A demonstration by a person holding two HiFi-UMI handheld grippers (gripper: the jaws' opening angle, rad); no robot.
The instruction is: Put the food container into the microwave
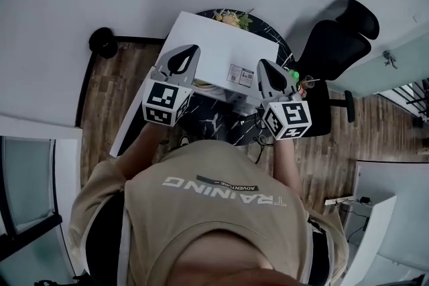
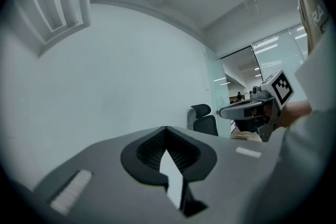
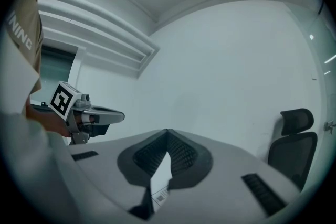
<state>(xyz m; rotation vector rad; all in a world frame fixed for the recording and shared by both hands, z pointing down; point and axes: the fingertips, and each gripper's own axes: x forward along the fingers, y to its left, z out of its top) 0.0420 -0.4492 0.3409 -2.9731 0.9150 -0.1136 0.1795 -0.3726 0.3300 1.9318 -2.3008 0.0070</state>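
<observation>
The back of the person's shirt (image 1: 221,211) reads "TRAINING" in pale letters, seen upside down.

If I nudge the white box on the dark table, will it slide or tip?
The white box looks rigid and broad with a flat top, so tipping seems unlikely. It dwarfs the left gripper, so it is probably heavy; a light nudge may not shift it. The dark table looks polished, so a firm push could slide it.

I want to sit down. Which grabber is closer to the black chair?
The right gripper, the one beside the black office chair. The left gripper is held at the other side of the white box, farther from the chair.
</observation>
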